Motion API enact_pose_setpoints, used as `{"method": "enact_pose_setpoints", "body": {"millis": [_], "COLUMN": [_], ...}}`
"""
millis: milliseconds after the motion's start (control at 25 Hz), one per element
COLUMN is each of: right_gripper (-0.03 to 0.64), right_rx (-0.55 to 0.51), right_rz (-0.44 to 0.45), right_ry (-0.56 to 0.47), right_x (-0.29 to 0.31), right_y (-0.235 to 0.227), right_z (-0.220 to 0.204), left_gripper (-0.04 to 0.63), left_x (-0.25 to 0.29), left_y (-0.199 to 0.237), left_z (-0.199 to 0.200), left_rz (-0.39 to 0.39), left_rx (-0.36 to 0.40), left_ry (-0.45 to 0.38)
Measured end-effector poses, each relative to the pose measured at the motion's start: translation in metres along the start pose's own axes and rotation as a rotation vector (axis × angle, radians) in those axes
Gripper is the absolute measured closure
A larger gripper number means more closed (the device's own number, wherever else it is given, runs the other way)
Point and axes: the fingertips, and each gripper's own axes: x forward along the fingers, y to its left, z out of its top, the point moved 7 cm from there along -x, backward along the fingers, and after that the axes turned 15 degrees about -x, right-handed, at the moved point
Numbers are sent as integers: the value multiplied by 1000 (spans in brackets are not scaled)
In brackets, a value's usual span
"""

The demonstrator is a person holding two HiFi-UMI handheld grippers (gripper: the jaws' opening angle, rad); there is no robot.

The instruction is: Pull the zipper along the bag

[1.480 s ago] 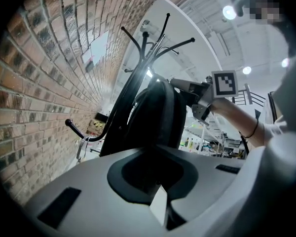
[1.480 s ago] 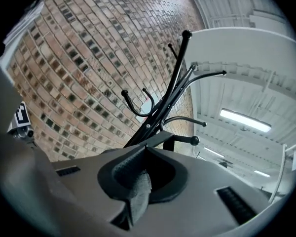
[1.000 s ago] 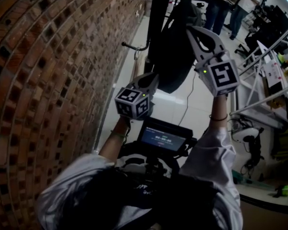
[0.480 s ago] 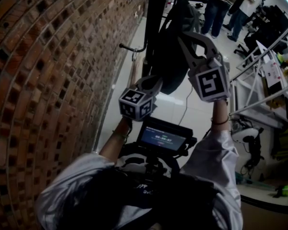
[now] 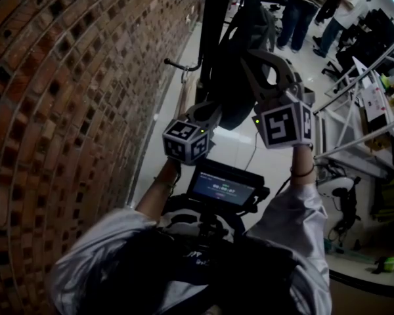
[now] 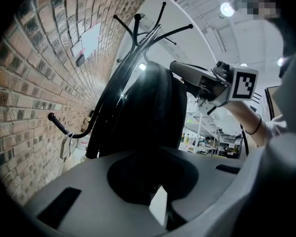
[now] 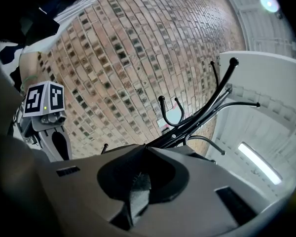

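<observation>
Black bag [image 5: 231, 100] hangs from coat stand [image 5: 213, 18], close beside brick wall [image 5: 65, 110]. Zipper too dark to make out. Left gripper [image 5: 213, 112] points level at the bag's lower end, tongs closed on the dark fabric. Right gripper [image 5: 248, 59] is higher, against the bag's upper side. Its tongs have just been easing apart, yet the tips look almost together. Nothing made out at the tips; grey textured bit [image 7: 138, 191] shows in the gap behind.

Too dark to tell the zipper on the bag [image 5: 231, 77]
</observation>
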Motion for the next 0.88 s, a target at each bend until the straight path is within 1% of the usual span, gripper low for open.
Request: {"method": "enact_pose_setpoints", "body": {"millis": [240, 600, 880], "right_gripper": [604, 597, 591], "right_rx": [-33, -12, -11], "right_rz": [12, 10, 25], "right_ry": [-10, -29, -36], "right_x": [-1, -1, -2], "right_y": [9, 22, 29], "right_z": [3, 9, 9], "left_gripper": [588, 588, 588], "left_x": [3, -1, -2], "left_y": [0, 5, 5], "left_z": [0, -2, -1], "left_rz": [8, 15, 20], "left_rx": [-23, -25, -20], "left_ry": [2, -8, -7]}}
